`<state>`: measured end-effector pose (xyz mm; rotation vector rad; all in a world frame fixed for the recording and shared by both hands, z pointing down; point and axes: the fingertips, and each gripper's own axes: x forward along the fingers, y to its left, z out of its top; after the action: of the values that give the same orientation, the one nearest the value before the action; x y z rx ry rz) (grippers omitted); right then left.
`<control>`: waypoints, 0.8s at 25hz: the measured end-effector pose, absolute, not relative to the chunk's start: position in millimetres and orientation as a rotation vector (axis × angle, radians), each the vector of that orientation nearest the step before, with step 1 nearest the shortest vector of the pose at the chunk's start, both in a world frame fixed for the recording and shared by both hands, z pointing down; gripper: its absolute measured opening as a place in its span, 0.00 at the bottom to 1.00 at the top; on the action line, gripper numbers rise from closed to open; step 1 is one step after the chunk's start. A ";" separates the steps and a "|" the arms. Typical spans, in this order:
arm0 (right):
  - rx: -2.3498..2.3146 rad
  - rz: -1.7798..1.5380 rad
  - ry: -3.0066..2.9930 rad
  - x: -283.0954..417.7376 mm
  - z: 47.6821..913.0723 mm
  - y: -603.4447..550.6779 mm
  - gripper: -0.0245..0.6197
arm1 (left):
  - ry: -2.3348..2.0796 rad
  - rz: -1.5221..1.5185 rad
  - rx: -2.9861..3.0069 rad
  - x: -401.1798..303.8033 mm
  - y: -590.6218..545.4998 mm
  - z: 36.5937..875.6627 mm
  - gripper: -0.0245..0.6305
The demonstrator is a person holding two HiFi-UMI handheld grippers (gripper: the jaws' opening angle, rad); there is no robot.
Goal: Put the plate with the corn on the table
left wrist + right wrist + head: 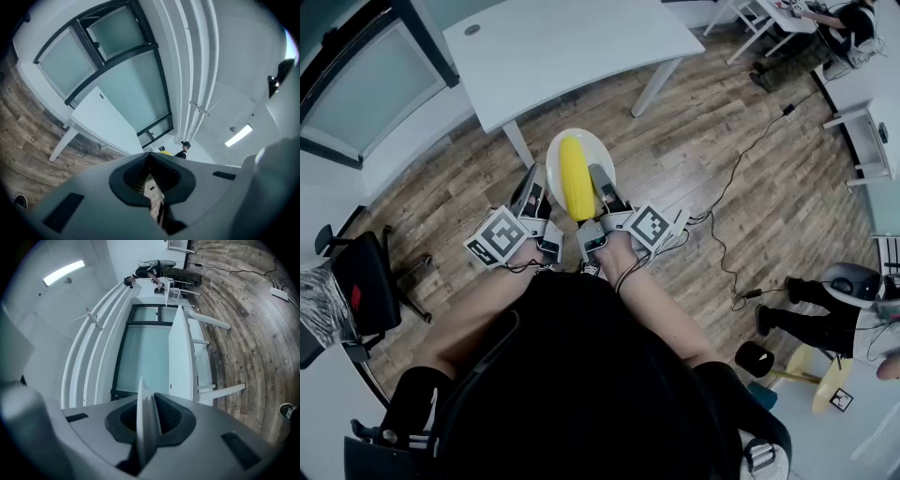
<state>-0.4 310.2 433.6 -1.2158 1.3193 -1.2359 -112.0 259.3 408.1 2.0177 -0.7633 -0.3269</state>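
A white plate [581, 143] carrying a yellow corn cob [575, 178] hangs in the air over the wooden floor, just short of the white table [581, 47]. My right gripper [602, 185] is shut on the plate's right rim. In the right gripper view the rim [143, 408] stands edge-on between the jaws of the right gripper [146, 423], with the table [180, 352] beyond. My left gripper [534, 186] sits at the plate's left rim. In its own view the left gripper [152, 187] is shut with no plate showing, and the table [101, 122] lies ahead.
A black office chair [366, 281] stands at the left. Cables [741, 244] trail over the floor at the right, near a seated person [825, 314] and a black bin [755, 358]. Another person sits at a far desk [848, 28]. A white desk [862, 103] is at right.
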 end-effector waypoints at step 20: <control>-1.173 -1.215 1.294 -0.2 429.7 312.1 0.09 | -0.784 -0.266 2.127 -110.9 260.2 401.9 0.04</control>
<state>-0.2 312.1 429.7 -1.1729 1.2939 -1.2152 -110.9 260.2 401.9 2.1275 -0.7844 -0.2662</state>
